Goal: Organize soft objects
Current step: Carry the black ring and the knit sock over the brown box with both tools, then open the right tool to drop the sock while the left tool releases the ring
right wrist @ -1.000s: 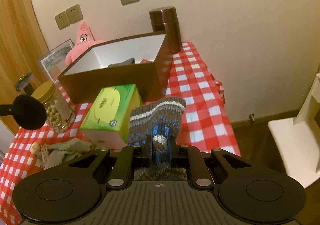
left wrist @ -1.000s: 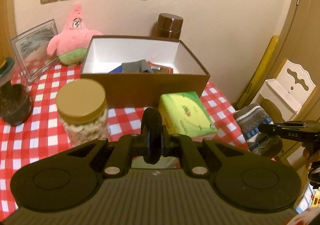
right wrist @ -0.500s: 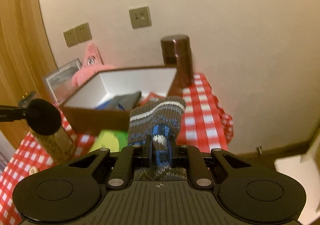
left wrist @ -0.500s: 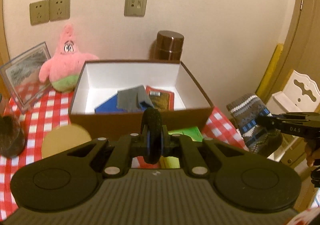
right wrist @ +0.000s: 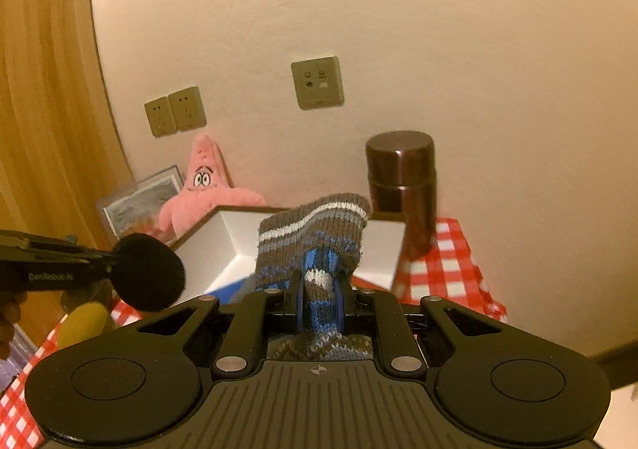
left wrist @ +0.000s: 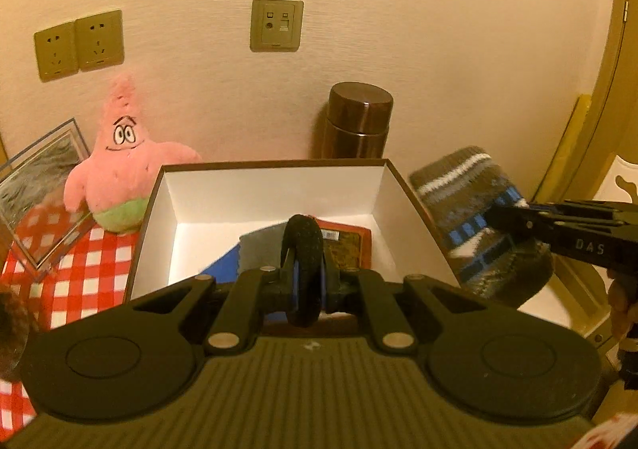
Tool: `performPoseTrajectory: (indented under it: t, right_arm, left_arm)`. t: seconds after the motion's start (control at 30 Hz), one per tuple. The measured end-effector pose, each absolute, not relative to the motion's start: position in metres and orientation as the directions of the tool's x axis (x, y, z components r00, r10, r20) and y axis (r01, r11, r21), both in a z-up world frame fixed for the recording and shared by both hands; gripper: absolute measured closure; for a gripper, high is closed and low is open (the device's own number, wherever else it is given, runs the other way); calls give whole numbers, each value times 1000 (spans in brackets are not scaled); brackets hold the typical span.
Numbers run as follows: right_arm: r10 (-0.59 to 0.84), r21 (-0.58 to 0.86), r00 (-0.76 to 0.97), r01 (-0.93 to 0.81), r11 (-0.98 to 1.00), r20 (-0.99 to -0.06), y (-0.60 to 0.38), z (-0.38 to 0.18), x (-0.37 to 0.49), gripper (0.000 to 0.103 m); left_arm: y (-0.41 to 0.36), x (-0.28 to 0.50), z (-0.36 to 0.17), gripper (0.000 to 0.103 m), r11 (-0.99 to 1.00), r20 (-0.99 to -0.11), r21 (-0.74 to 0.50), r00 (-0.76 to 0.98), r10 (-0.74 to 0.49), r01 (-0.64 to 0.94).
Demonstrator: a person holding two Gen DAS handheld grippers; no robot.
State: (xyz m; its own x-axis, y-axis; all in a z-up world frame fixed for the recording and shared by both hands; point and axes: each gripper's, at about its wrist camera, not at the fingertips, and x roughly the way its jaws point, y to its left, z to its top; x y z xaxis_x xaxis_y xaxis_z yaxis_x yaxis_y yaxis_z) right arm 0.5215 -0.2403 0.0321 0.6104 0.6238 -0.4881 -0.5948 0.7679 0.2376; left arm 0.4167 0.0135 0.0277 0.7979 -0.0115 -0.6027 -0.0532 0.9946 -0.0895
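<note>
Knit sock (right wrist: 315, 233) pinched in right gripper (right wrist: 319, 307) just off box (left wrist: 414, 205) edge, black puff (left wrist: 302, 269) clamped in left gripper (left wrist: 305, 289) above it: risks snagging rim or dropping outside if released early.

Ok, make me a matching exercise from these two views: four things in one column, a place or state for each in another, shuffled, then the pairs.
Things:
1. striped knitted sock
2. pink star-shaped plush toy
3. brown metal flask
4. black round pad

Places or states:
A. stands behind the brown cardboard box, by the wall
B. pinched in the left gripper fingers
C. sits left of the box
D. clamped in the right gripper

Pairs: 1-D, 2-C, 3-A, 4-B
</note>
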Motion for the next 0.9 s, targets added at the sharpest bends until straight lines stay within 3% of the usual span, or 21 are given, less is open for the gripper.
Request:
performPoseTrajectory:
  t: [0.47, 0.5, 0.63, 0.9]
  right_arm:
    - [582, 223, 606, -564, 795, -543, -189, -2, 591, 88]
    - [574, 221, 608, -556, 801, -549, -187, -6, 595, 86]
    - [559, 224, 620, -535, 814, -551, -186, -15, 604, 52]
    - [550, 197, 605, -550, 812, -576, -183, -21, 601, 48]
  left_arm:
    - [19, 491, 4, 95, 993, -654, -94, 756, -13, -65]
    - [19, 494, 2, 95, 993, -658, -93, 753, -12, -66]
    - [19, 506, -8, 94, 994, -673, -92, 740, -13, -66]
    - [18, 519, -19, 92, 994, -682, -96, 731, -20, -62]
